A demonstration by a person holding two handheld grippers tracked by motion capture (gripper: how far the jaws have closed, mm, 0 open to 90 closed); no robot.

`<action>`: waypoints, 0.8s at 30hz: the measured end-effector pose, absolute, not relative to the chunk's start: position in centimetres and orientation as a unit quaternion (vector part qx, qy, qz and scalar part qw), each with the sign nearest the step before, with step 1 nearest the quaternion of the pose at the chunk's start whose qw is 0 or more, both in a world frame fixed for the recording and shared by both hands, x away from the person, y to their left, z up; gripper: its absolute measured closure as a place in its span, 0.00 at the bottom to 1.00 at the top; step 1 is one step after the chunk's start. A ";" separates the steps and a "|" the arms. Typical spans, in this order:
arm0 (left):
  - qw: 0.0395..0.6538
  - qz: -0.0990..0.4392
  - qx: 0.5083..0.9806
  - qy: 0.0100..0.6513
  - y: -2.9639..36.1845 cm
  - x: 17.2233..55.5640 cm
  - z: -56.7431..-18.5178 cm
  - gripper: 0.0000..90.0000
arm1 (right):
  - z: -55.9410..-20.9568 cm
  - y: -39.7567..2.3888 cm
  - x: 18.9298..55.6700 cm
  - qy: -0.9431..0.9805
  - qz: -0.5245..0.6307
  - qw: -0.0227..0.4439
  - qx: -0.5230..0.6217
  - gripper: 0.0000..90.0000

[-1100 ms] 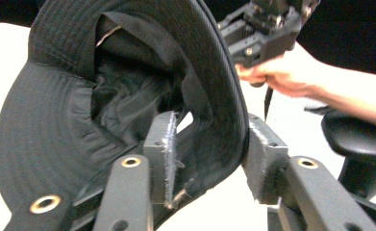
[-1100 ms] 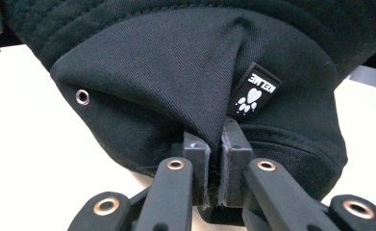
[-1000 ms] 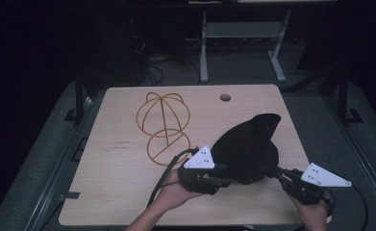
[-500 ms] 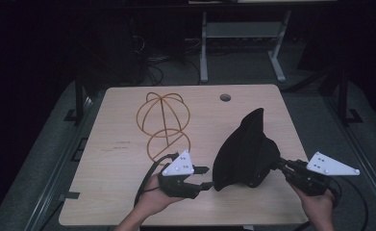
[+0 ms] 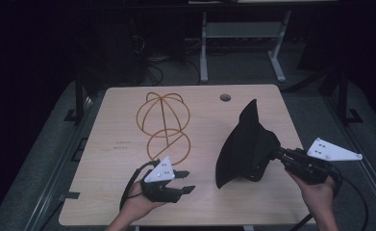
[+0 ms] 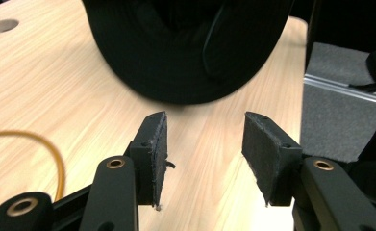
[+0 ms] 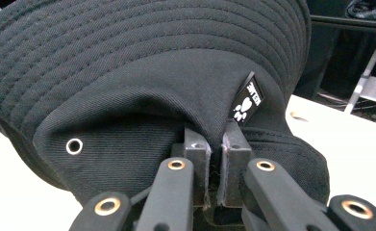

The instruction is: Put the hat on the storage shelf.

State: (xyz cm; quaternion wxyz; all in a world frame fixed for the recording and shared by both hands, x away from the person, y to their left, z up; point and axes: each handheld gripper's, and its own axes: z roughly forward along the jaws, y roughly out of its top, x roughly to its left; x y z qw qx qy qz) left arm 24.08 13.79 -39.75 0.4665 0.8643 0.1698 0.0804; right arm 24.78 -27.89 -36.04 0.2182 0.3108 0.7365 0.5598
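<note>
I am lifting the black cotton bucket hat (image 5: pixel 245 147) off the pale wooden surface (image 5: pixel 123 139) near its right edge, so it is now hanging upright. My right gripper (image 7: pixel 217 166) is pinching its crown fabric tight. My left gripper (image 5: pixel 184 181) is backing away toward the front edge, fingers (image 6: pixel 154 154) half open, widening, holding nothing.

Between the right fingers (image 7: pixel 195 163), the hat (image 7: pixel 142 86) is black with stitched brim rings and a white paw label (image 7: pixel 247 102); beyond the left fingers (image 6: pixel 154 154), an orange wire stand (image 5: pixel 164 122) on pale woodgrain table (image 5: pixel 108 144).
</note>
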 end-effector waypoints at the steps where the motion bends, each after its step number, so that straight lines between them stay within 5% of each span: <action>1: 0.464 0.080 0.865 0.171 14.1 24.1 -40.0 0.56 | -35.9 -27.8 24.9 0.737 0.559 0.219 0.309 0.94; 24: 0.464 0.084 0.856 0.212 16.7 24.7 -42.9 0.45 | -30.3 -24.5 27.8 0.755 0.556 0.206 0.280 0.94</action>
